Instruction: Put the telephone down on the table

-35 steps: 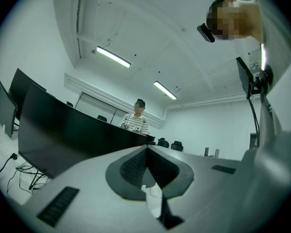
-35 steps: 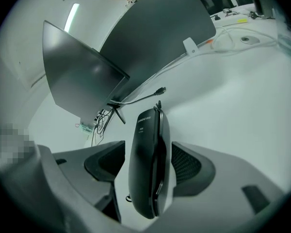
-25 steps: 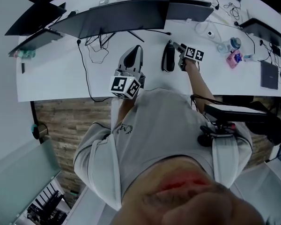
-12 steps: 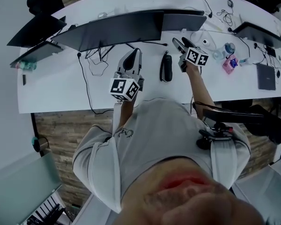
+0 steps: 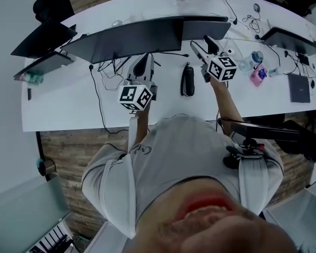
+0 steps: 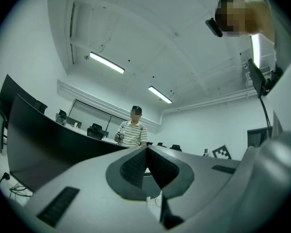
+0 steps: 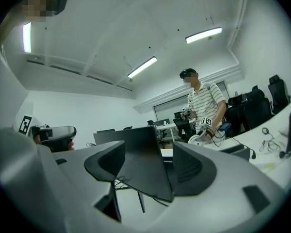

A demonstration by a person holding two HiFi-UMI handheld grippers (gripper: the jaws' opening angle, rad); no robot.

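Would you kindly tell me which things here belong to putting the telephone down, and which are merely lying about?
Job in hand:
telephone, lying on the table
right gripper, open and empty
left gripper, shut

Lying about:
monitors
cables
pink item

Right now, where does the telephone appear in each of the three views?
Head view: the telephone lies on the white table, between the left gripper and the right gripper.
Left gripper view: not in it.
Right gripper view: not in it.
Shared landmark: the dark monitor, at left in the left gripper view, centre in the right gripper view.
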